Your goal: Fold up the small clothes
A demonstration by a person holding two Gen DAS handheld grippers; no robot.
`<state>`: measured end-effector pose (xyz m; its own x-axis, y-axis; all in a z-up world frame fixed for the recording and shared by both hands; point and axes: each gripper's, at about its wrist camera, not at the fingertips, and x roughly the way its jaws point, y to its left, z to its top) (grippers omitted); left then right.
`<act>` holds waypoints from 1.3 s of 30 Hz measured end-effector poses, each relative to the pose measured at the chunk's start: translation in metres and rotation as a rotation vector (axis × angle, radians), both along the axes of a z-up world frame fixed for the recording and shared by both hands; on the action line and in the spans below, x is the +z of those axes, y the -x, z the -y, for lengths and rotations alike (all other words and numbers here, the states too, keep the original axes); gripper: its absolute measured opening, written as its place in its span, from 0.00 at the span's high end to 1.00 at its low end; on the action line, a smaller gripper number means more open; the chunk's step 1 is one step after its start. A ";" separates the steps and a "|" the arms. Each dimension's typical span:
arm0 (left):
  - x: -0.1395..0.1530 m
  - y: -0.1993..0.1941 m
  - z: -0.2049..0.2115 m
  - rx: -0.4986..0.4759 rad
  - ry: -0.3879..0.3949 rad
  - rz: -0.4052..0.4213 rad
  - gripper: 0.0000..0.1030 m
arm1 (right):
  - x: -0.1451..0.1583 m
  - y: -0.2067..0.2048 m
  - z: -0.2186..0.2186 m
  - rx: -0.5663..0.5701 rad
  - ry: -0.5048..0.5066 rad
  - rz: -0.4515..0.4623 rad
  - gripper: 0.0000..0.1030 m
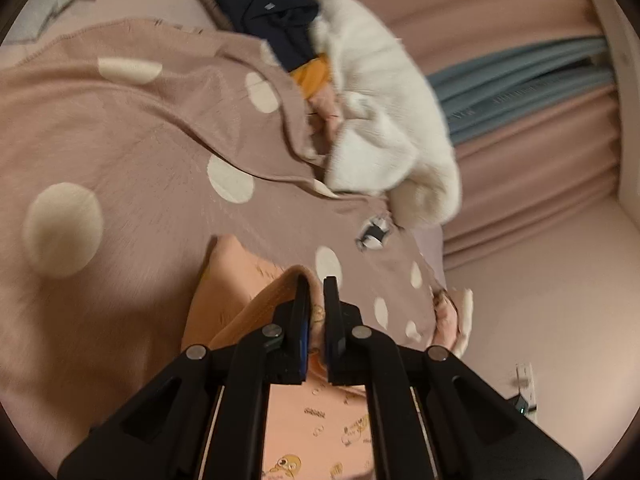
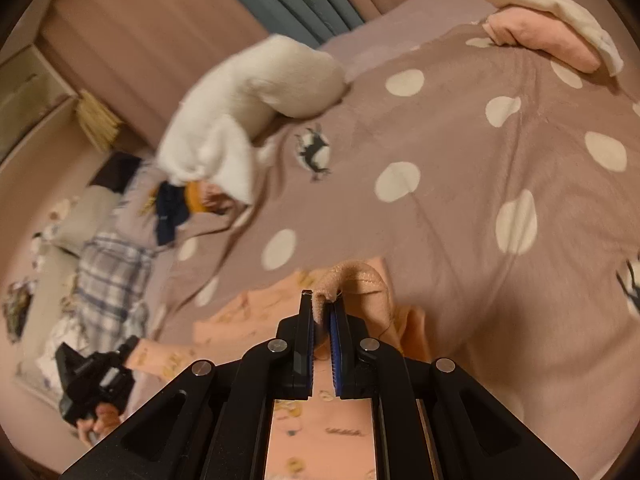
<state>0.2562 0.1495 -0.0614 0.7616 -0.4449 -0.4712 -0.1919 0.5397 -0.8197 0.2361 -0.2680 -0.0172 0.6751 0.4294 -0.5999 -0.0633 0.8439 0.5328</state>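
A small peach garment [image 1: 316, 420] printed with little yellow cartoon figures hangs between my two grippers above a dusty-pink blanket with cream dots [image 1: 120, 140]. My left gripper [image 1: 316, 280] is shut on a ribbed edge of the peach garment. In the right wrist view my right gripper [image 2: 322, 298] is shut on another ribbed edge of the same garment [image 2: 320, 432]. The left gripper [image 2: 94, 376] also shows at the lower left of that view, held by a hand [image 2: 100, 420], with the garment stretched toward it.
A pile of clothes lies on the bed: a fluffy white garment [image 1: 384, 112], a navy one [image 1: 276, 12] and a mustard one [image 1: 312, 76]. Folded pink and cream pieces [image 2: 548, 36] sit at the blanket's far corner. A plaid cloth [image 2: 112, 280] lies left. Pleated curtains [image 1: 520, 12] stand behind.
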 end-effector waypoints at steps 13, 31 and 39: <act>-0.020 -0.005 -0.033 0.130 -0.144 -0.123 0.70 | -0.013 -0.027 0.020 -0.083 -0.029 -0.037 0.28; -0.051 -0.036 0.072 -0.290 -0.119 -0.138 0.24 | -0.062 -0.034 -0.040 0.209 -0.035 -0.257 0.24; 0.011 -0.066 0.060 -0.171 -0.112 0.107 0.22 | -0.027 -0.073 -0.029 0.142 -0.180 -0.126 0.24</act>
<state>0.3217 0.0895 -0.0500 0.7280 -0.5209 -0.4457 -0.0054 0.6458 -0.7635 0.3094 -0.2387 -0.0437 0.5252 0.6221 -0.5806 -0.0982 0.7221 0.6848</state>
